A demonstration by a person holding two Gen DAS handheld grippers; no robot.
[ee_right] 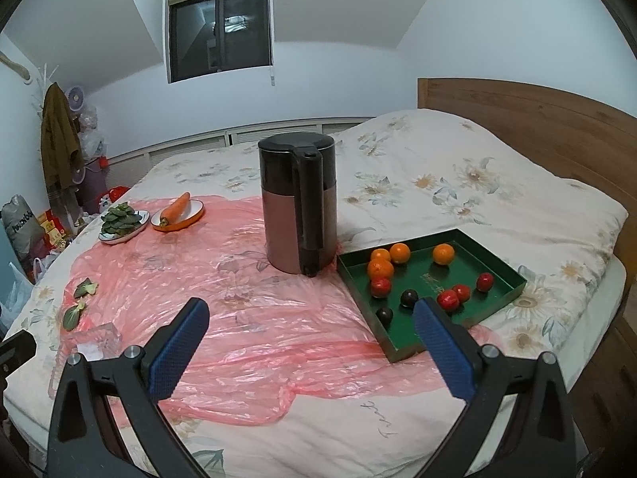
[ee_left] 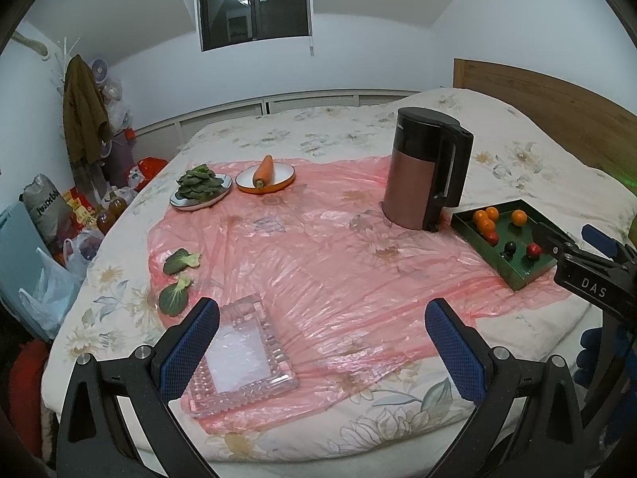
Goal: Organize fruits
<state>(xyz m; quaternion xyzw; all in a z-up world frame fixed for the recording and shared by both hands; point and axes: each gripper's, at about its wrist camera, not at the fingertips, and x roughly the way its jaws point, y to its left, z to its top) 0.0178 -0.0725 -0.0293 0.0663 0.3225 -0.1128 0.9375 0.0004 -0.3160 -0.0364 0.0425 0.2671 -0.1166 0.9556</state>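
A green tray lies on the bed at the right, holding several oranges, red fruits and two dark plums. The same green tray shows at the right of the left wrist view. A clear glass dish sits empty near the bed's front left, just behind my left gripper, which is open with nothing in it. My right gripper is open and empty too, its right finger just in front of the tray's near corner. The right gripper also shows from the side beside the tray.
A tall pink and black kettle stands mid-bed beside the tray. At the far left a plate of greens and a bowl with a carrot rest on the pink plastic sheet. Two loose green leaves lie near the glass dish.
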